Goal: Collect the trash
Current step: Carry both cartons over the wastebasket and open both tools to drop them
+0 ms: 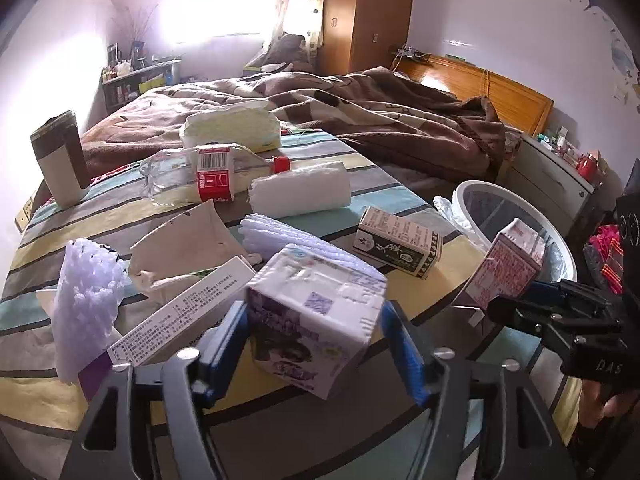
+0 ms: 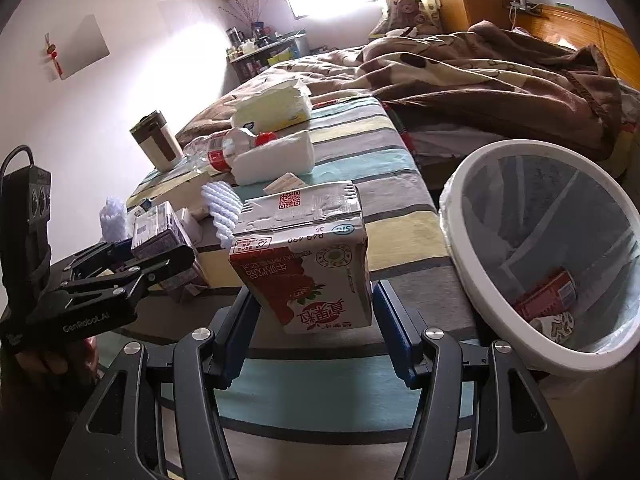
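My left gripper [image 1: 312, 320] is shut on a purple-and-white drink carton [image 1: 320, 300], tilted just above the striped cloth table [image 1: 384, 192]. From the right wrist view the same gripper [image 2: 160, 252] and carton [image 2: 156, 228] sit at the left. My right gripper [image 2: 310, 300] is shut on a red-and-white drink carton [image 2: 304, 248], held upside down near the table edge, left of the white trash bin [image 2: 452, 216]. In the left wrist view the red carton [image 1: 508, 268] hangs beside the bin's rim [image 1: 464, 194]. A red package [image 2: 548, 296] lies inside the bin.
On the table lie a clear bottle with a red label [image 1: 208, 176], a green-black box [image 1: 400, 242], a white foam net [image 1: 86, 300], a long white box [image 1: 180, 316], torn brown paper [image 1: 188, 240], a white roll [image 1: 300, 190] and a brown cup [image 1: 60, 156]. A bed [image 1: 400, 120] stands behind.
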{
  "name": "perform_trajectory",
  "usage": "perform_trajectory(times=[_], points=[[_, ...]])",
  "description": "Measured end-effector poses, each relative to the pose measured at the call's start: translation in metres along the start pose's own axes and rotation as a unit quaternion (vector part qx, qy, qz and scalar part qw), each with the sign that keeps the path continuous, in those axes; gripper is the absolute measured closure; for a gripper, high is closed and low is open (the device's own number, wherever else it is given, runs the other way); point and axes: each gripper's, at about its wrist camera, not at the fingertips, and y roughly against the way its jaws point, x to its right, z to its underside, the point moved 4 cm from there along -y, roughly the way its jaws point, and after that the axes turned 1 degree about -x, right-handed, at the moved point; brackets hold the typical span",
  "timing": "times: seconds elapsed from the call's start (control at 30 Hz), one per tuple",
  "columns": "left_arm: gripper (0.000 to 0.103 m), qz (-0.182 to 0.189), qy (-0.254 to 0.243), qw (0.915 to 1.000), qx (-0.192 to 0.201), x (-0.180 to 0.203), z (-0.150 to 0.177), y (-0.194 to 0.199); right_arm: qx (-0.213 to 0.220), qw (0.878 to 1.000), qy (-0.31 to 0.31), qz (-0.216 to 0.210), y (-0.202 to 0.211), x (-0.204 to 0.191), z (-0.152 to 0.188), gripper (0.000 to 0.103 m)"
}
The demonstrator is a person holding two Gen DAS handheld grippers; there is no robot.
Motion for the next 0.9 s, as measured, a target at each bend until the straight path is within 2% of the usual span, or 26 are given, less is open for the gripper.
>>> perform_trajectory(times=[0.5,0.9], points=[[0.04,0.009,0.008,0.9997,0.023,0.023,-0.007,0.023,0.026,1.0,-0.002,0.0,0.023,0.015,-0.004,0.043],[0.04,0.034,-0.009,0.9986,0.04,0.078,-0.032,0.027,0.061,0.997,-0.016,0.035,0.056,0.056,-0.015,0.043]])
